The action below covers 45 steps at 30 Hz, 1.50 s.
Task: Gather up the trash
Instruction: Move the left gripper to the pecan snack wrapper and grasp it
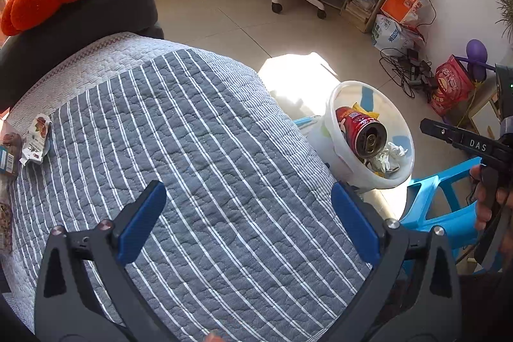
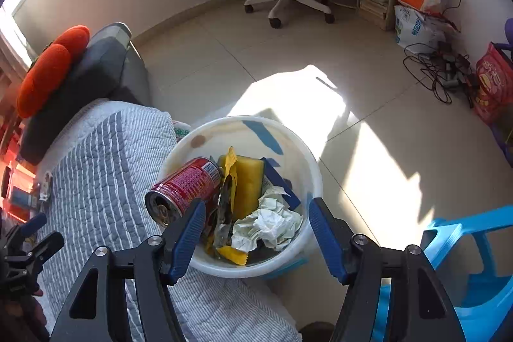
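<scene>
Several wrappers (image 1: pixel 37 138) are left at the far left edge of the striped quilt (image 1: pixel 205 169) in my left wrist view; my left gripper (image 1: pixel 248 218) gapes wide and empty over the quilt's middle. My right wrist view shows the white bucket (image 2: pixel 307 169) already holding a red can (image 2: pixel 184 188), yellow sponge (image 2: pixel 248 181) and crumpled tissue (image 2: pixel 272 223); my right gripper (image 2: pixel 256 233) hangs parted, empty, above it.

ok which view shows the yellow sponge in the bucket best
The right wrist view: it looks down into the white bucket, so the yellow sponge shows broadly beside the red can. In the left wrist view the can hides it; the sponge cannot be made out there.
</scene>
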Tool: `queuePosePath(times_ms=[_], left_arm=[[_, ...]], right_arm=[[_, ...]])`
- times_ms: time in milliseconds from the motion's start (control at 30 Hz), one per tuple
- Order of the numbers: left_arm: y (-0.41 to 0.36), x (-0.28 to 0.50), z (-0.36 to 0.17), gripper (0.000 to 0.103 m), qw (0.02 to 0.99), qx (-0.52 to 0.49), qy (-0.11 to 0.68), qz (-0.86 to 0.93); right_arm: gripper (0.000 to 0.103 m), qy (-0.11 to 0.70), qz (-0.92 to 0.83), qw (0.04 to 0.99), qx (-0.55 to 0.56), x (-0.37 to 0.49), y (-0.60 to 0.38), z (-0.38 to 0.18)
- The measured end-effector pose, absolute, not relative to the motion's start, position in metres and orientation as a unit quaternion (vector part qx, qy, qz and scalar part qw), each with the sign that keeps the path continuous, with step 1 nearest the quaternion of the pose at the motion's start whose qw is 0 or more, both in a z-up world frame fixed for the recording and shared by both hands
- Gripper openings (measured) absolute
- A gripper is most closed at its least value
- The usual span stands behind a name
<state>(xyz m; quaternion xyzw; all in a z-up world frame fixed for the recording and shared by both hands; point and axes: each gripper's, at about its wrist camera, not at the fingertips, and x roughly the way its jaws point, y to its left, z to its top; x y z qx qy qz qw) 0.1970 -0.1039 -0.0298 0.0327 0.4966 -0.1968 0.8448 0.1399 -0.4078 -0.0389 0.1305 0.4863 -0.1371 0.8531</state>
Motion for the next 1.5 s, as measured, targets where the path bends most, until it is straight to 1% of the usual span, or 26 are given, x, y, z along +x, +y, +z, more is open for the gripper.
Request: queuePosePath(times_ms=[333,767,833,1000,1100,1300,1367,1433,1500], left_arm=[[-0.045,0.179,-0.029,0.102,0.854,0.035,0.495,-0.159],[0.042,0.182,-0.038,0.102,0.866,0.007,0.493,-0.083],[0.058,0.189,-0.041,0.102,0.864,-0.012,0.498,-0.071],[0.106,0.212,-0.061,0.102,0.851,-0.089,0.517,-0.026],[0.138,0.227,-0.071,0.102,0.845,-0.148,0.514,0.007],[0.170,0.256,-0.087,0.095,0.837,-0.233,0.495,0.031],[0.175,0.264,-0.094,0.090,0.833,-0.260,0.488,0.035],[0.180,0.271,-0.101,0.080,0.829,-0.287,0.479,0.040],[0.182,0.277,-0.109,0.074,0.824,-0.308,0.474,0.046]], right_arm=[[0.072,0.488,-0.121,0.858,0.104,0.142,-0.378,-0.034],[0.075,0.495,-0.088,0.861,0.078,0.170,-0.317,-0.036],[0.075,0.498,-0.083,0.860,0.077,0.175,-0.306,-0.039],[0.076,0.507,-0.068,0.856,0.074,0.187,-0.278,-0.048],[0.076,0.515,-0.059,0.853,0.062,0.193,-0.263,-0.054],[0.076,0.521,-0.056,0.850,0.048,0.206,-0.256,-0.061],[0.076,0.524,-0.059,0.848,0.048,0.211,-0.258,-0.065],[0.076,0.528,-0.062,0.846,0.048,0.215,-0.260,-0.068],[0.076,0.532,-0.063,0.843,0.048,0.218,-0.262,-0.071]])
